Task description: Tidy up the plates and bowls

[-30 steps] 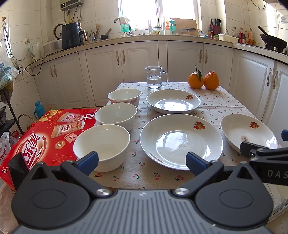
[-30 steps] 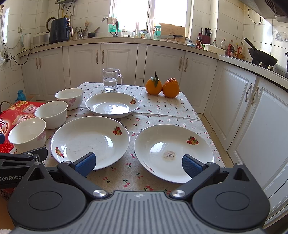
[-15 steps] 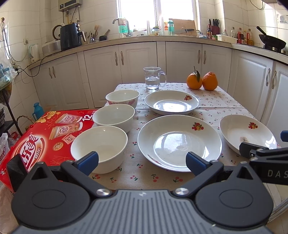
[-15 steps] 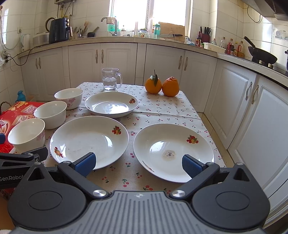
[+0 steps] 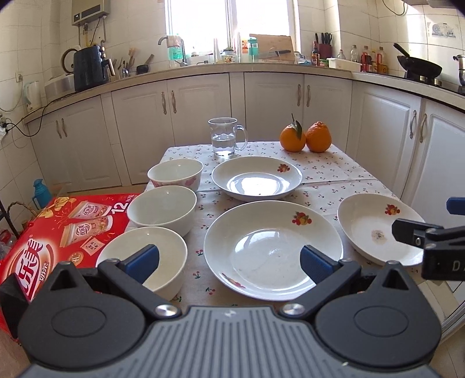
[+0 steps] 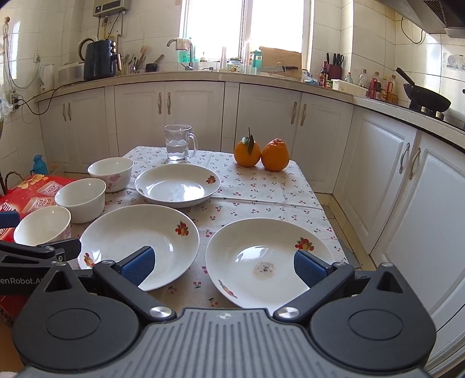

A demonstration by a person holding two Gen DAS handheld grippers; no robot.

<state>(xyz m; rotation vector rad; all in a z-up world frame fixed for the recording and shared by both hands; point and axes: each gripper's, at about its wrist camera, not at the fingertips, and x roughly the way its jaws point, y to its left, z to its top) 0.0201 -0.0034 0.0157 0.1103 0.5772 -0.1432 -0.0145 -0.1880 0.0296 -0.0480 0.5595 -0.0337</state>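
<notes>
Left wrist view: left gripper spread wide, empty, above the table's near edge. Three white bowls in a line along the left side; the nearest just beside the big plate.

Right wrist view: right gripper spread, empty, over the stained plate. Third plate sits behind; two oranges at the far edge.

Daylight poured in through the window behind the counter, blown out to white. Glare lay on the far plate near the table's back edge. Fisheye distortion bent the cabinets toward dark corners; focus was sharp.
</notes>
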